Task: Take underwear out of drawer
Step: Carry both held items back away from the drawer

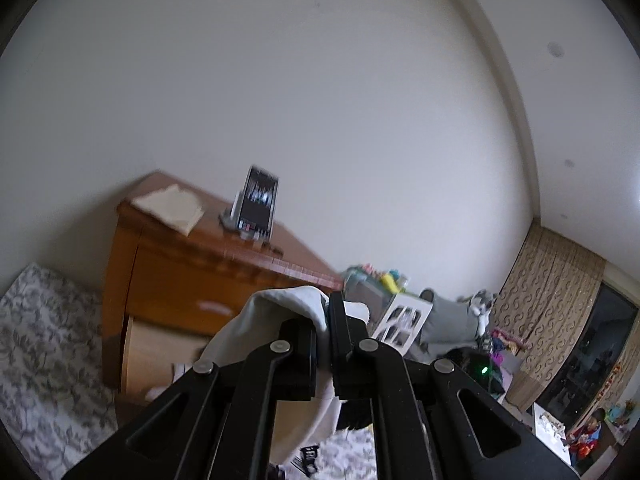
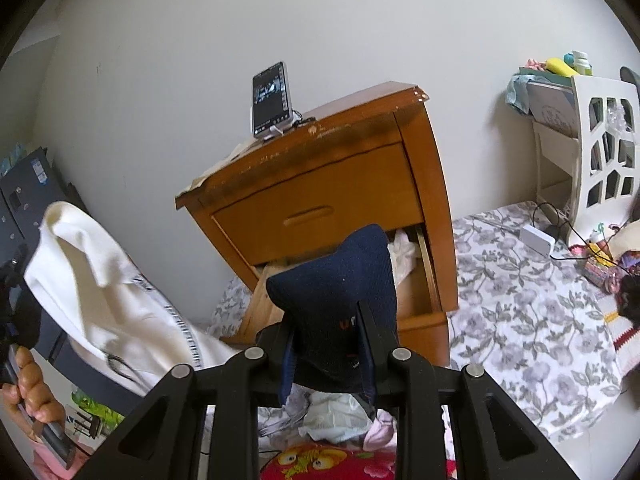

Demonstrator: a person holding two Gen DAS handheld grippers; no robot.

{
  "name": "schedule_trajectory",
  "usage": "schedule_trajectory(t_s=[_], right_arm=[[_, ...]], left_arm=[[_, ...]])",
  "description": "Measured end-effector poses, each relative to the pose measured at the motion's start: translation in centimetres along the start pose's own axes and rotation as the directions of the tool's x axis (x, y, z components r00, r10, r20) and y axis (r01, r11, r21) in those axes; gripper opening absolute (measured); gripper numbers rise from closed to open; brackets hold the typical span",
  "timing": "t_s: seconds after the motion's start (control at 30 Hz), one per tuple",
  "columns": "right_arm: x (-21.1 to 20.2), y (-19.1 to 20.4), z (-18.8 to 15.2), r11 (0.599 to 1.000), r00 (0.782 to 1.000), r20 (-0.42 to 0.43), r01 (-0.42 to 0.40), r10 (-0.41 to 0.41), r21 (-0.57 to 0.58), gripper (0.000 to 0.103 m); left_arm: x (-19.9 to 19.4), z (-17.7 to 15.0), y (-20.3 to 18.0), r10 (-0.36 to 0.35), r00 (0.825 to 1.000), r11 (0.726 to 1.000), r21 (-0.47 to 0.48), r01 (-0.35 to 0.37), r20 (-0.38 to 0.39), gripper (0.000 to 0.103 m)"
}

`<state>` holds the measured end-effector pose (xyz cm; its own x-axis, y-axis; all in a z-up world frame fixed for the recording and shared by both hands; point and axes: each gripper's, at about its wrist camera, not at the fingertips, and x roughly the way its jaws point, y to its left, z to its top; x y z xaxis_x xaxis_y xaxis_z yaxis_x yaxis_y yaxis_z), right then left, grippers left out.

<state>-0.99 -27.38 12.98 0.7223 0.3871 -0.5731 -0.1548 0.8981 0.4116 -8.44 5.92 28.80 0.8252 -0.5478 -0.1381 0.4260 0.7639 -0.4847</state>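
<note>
Left gripper (image 1: 324,320): matte black, two flat fingers on slotted linkage arms, round silver pivot pins at the joints. Right gripper (image 2: 326,332): same build. Lower left of the right view: a hand (image 2: 28,384) on a dark handle, pink sleeve beneath.

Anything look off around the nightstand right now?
Yes. The nightstand's bottom drawer hangs open with pale clothes bunched over its edge. More clothes lie heaped below. The top's front edge looks scuffed.
</note>
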Motion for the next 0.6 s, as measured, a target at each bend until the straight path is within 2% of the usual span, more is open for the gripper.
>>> schedule_trajectory(t_s=[0.2, 0.33, 0.5, 0.6], right_arm=[[0.0, -0.3, -1.5, 1.000, 0.999, -0.035, 0.025, -0.025, 0.007, 0.028], [0.5, -0.6, -2.3, 0.999, 0.996, -0.069, 0.050, -0.050, 0.007, 0.028], [2.7, -1.5, -3.5, 0.997, 0.985, -0.159, 0.072, -0.068, 0.014, 0.028], [4.2, -2.1, -4.4, 0.997, 0.975, -0.213, 0.077, -0.071, 0.024, 0.028]], left_arm=[[1.0, -2.1, 0.9, 0.038, 0.995, 0.999, -0.023, -0.040, -0.088, 0.005], [2.0, -3.4, 1.3, 0.075, 0.986, 0.997, -0.016, -0.078, -0.149, 0.005], [4.1, -5.7, 2.3, 0.118, 0.958, 0.991, -0.028, -0.129, -0.260, 0.005], [5.6, -7.2, 3.3, 0.144, 0.932, 0.985, -0.038, -0.166, -0.332, 0.005]])
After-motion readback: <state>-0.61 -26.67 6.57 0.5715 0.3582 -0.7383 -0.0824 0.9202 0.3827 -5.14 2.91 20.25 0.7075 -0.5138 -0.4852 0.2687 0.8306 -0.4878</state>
